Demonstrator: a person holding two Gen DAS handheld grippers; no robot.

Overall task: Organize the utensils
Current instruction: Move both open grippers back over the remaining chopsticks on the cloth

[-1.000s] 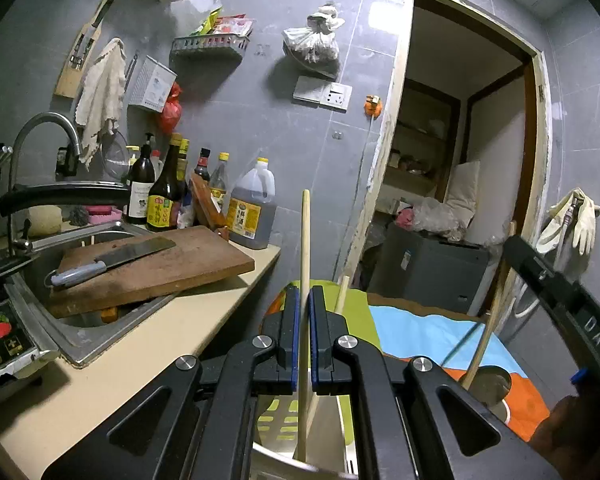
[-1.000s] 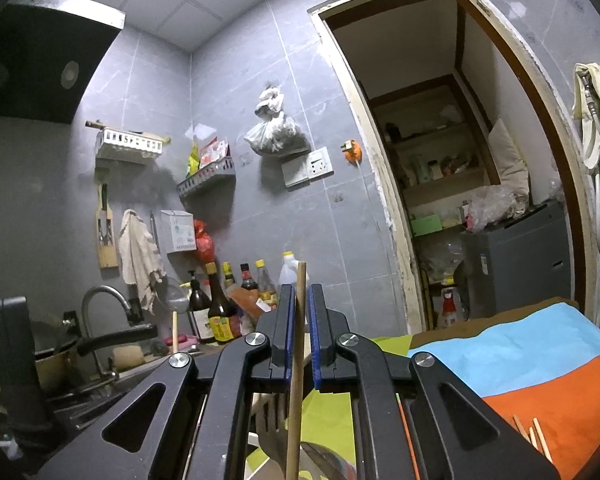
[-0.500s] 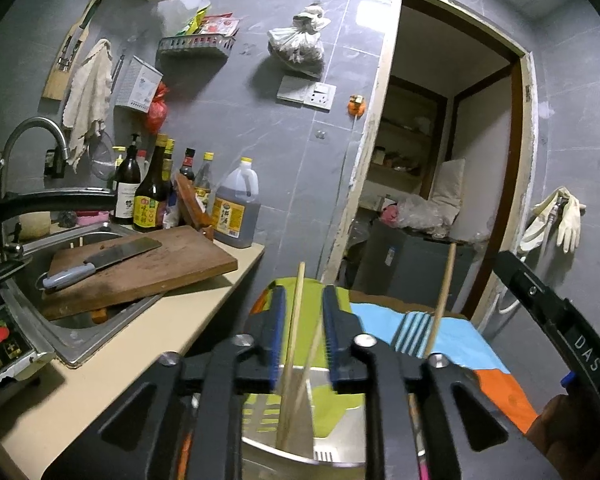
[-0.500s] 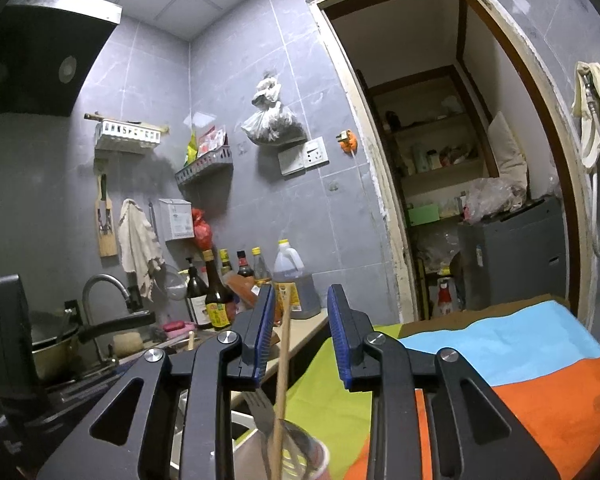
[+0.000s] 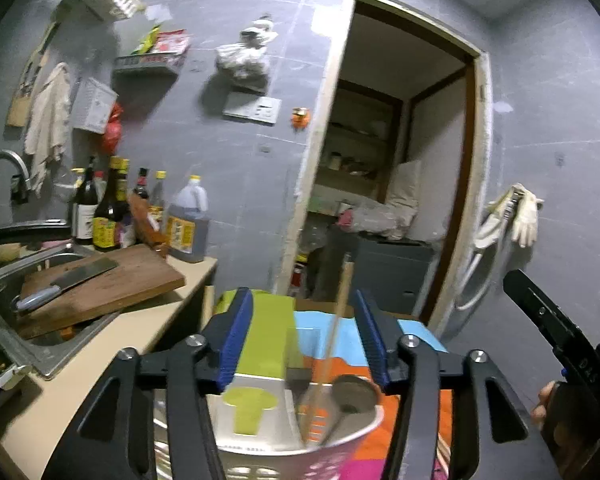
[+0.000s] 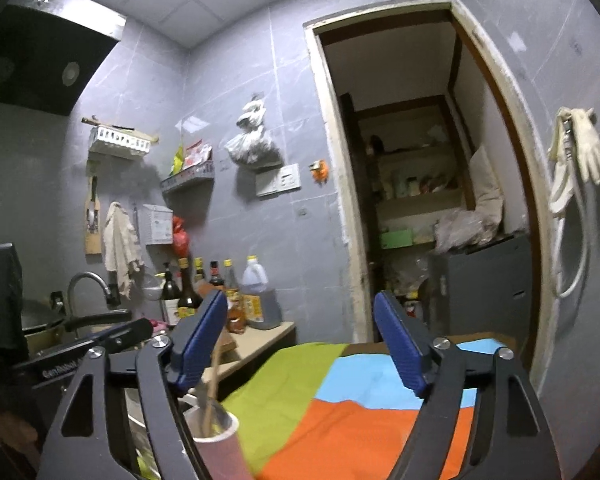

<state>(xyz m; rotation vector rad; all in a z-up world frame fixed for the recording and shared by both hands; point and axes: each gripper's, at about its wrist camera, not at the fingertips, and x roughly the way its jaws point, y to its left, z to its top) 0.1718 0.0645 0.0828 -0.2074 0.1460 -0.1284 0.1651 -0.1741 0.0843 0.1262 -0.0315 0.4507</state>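
A pink and white utensil cup [image 5: 300, 436] stands just below my left gripper [image 5: 303, 344], which is open and empty. In the cup stand a wooden chopstick [image 5: 332, 344], leaning up between the jaws without touching them, and a metal spoon [image 5: 354, 394]. In the right wrist view the same cup [image 6: 216, 440] sits at lower left with a chopstick [image 6: 214, 384] in it. My right gripper [image 6: 300, 340] is open and empty, above the colourful cloth [image 6: 340, 400], to the right of the cup.
A counter at left carries a wooden cutting board [image 5: 108, 284] with a cleaver [image 5: 68, 284] over the sink [image 5: 28, 344], and several sauce bottles [image 5: 112, 208]. A white perforated basket [image 5: 252, 468] lies under the cup. An open doorway [image 5: 388, 184] is behind the table.
Both grippers opened and let go of their chopsticks, which dropped into the cup. Both grippers have since opened wider and drawn back slightly.
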